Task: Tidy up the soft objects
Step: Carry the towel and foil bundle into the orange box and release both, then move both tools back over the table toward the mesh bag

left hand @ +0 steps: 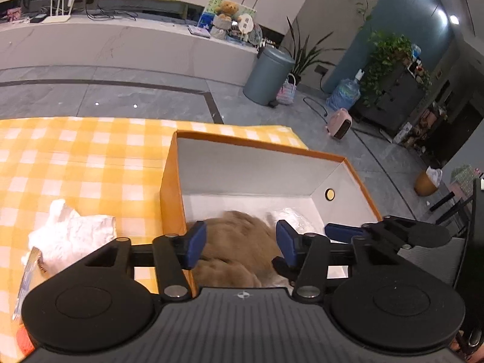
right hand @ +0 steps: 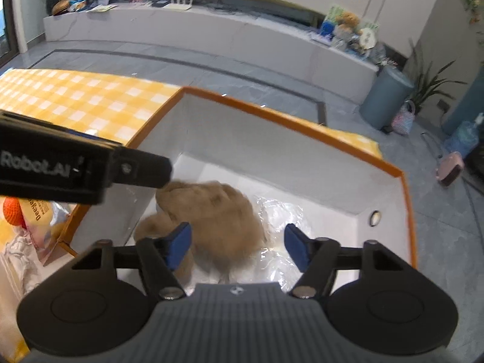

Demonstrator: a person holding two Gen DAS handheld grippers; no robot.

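A brown plush toy (left hand: 239, 242) lies inside an orange box (left hand: 257, 145) with white inner walls, on top of clear plastic wrap (left hand: 292, 216). My left gripper (left hand: 241, 242) hovers over the plush with its jaws apart; the pads do not press on it. In the right wrist view the same plush (right hand: 217, 211) rests at the box's (right hand: 272, 115) near left, and my right gripper (right hand: 238, 243) stands open above it. The left gripper's black body (right hand: 75, 166) reaches in from the left. The right gripper's blue finger (left hand: 341, 231) shows at the box's right.
The box sits on a yellow checked tablecloth (left hand: 75, 163). A white crumpled soft item (left hand: 69, 233) lies left of the box. An orange ball (right hand: 12, 210) and a printed packet (right hand: 39, 211) lie outside the box's near left corner. Grey floor lies beyond the table's edge.
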